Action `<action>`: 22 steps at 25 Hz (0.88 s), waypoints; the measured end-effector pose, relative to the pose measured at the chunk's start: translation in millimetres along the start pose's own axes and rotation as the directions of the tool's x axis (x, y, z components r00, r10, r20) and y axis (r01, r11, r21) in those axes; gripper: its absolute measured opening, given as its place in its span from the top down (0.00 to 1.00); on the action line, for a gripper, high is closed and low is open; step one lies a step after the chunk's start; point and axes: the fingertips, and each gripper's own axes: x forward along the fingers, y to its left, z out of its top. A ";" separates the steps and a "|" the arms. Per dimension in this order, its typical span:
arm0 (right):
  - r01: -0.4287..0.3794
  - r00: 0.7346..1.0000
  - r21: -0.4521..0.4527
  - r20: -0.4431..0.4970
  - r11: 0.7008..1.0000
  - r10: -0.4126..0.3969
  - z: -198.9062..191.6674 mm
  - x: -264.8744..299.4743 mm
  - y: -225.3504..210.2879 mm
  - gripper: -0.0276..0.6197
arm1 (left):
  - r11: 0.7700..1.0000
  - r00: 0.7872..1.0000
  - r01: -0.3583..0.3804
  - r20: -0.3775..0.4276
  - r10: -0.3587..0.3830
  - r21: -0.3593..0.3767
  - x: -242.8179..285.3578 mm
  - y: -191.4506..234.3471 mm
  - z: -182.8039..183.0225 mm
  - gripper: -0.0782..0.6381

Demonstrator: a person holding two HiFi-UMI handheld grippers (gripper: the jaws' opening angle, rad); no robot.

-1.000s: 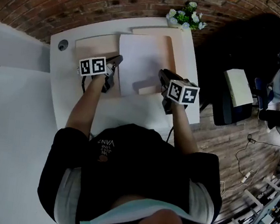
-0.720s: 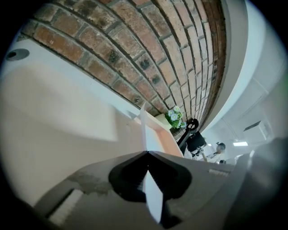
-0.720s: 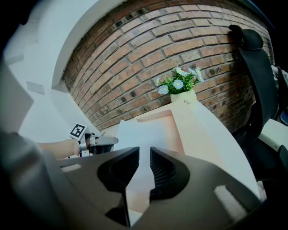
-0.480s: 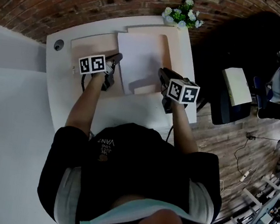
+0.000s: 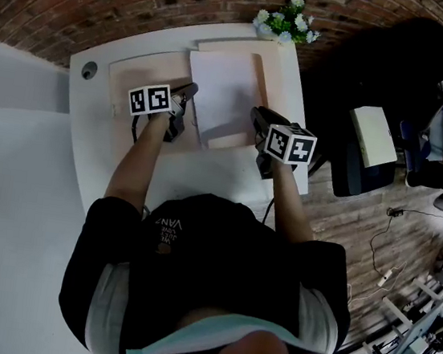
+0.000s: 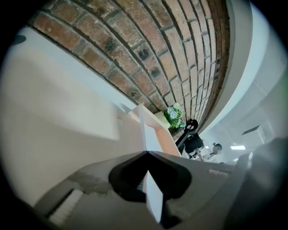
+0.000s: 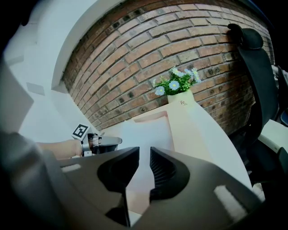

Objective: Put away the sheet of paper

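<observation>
Forward, left hand-held gripper (image 5: 190, 93) pinching paper (image 5: 224, 92) (edge-on)

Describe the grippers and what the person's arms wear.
Both the left gripper and right gripper are dark grey, with two moulded jaws ribbed inside. Each carries a white cube printed with black square markers. The person wears a black short-sleeved shirt.

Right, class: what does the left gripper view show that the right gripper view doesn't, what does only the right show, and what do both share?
Left only: the jaws of the left gripper seen close up, shut on the edge of the sheet of paper. Right only: the right gripper, jaws slightly apart and empty, plus the person's left hand. Both: the paper, flowers and brick wall.
</observation>
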 end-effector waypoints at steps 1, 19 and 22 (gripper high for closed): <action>0.001 1.000 0.000 0.000 1.000 -0.001 0.1 -0.3 -0.9 0.84 | 1.000 1.000 0.003 0.000 -0.003 -0.002 1.9 -1.0 -0.1 0.89; 0.012 1.000 0.008 0.005 1.000 -0.012 2.6 -9.9 -17.9 0.84 | 1.000 0.999 0.032 -0.029 -0.031 0.001 32.2 -19.3 -4.8 0.89; 0.013 1.000 0.011 0.004 1.000 -0.013 2.5 -10.4 -19.8 0.84 | 0.999 0.999 0.039 -0.032 -0.039 -0.007 35.9 -21.2 -6.1 0.89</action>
